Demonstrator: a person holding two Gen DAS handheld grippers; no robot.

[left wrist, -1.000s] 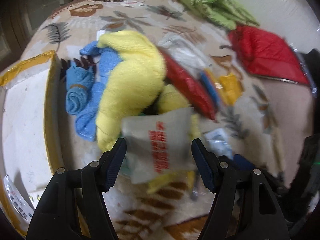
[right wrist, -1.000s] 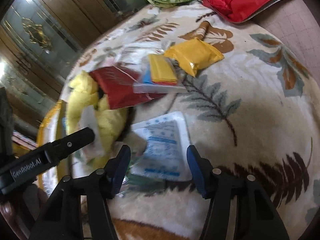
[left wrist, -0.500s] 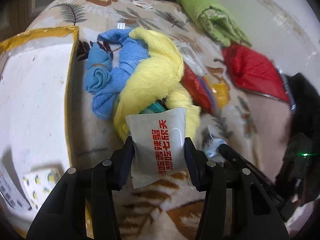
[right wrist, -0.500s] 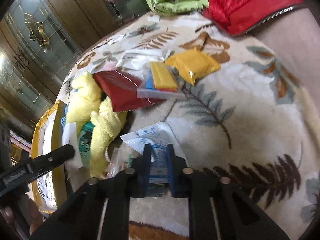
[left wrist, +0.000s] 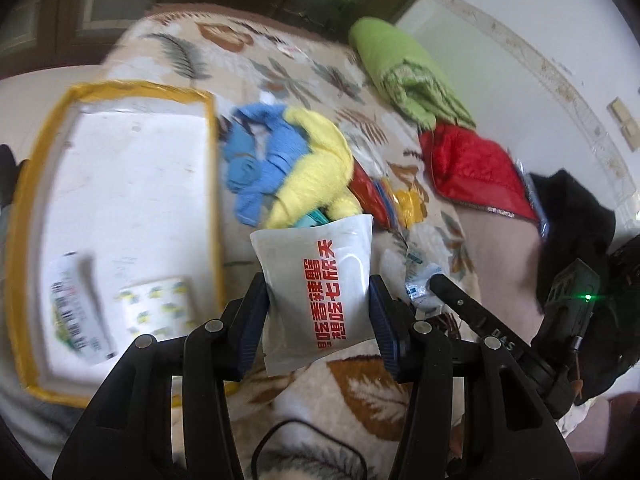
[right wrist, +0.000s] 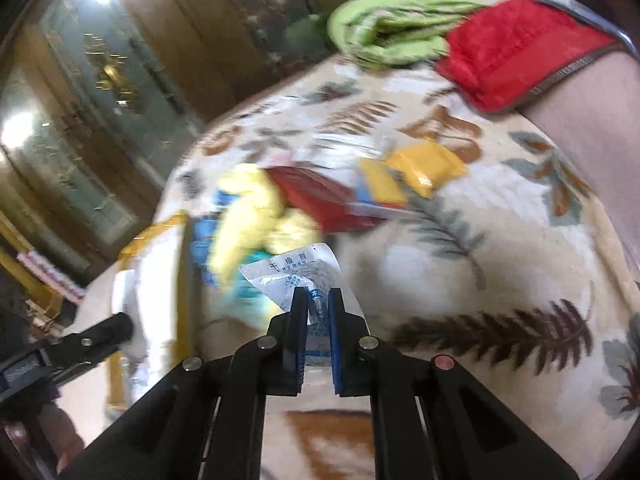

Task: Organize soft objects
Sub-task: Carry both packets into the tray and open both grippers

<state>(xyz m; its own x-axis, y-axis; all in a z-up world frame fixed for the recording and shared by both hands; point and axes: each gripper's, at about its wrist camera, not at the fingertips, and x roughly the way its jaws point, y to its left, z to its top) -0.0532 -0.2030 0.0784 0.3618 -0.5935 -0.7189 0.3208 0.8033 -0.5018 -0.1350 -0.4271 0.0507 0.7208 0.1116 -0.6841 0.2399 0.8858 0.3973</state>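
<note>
Right of the yellow-rimmed box, left gripper jaws pinch light, limp white sachet by its side edges; right gripper jaws nearly shut on crinkly desiccant packet.

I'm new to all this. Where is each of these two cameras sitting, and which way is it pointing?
Left wrist view: sits on the left tool, looking along its fingers at a white packet with red print it grips, over a yellow-edged box; the other tool shows at right.
Right wrist view: sits on the right tool, looking along its fingers at a blue-printed sachet it pinches.
Shared: the leaf-patterned blanket, yellow towel, red jacket.
</note>
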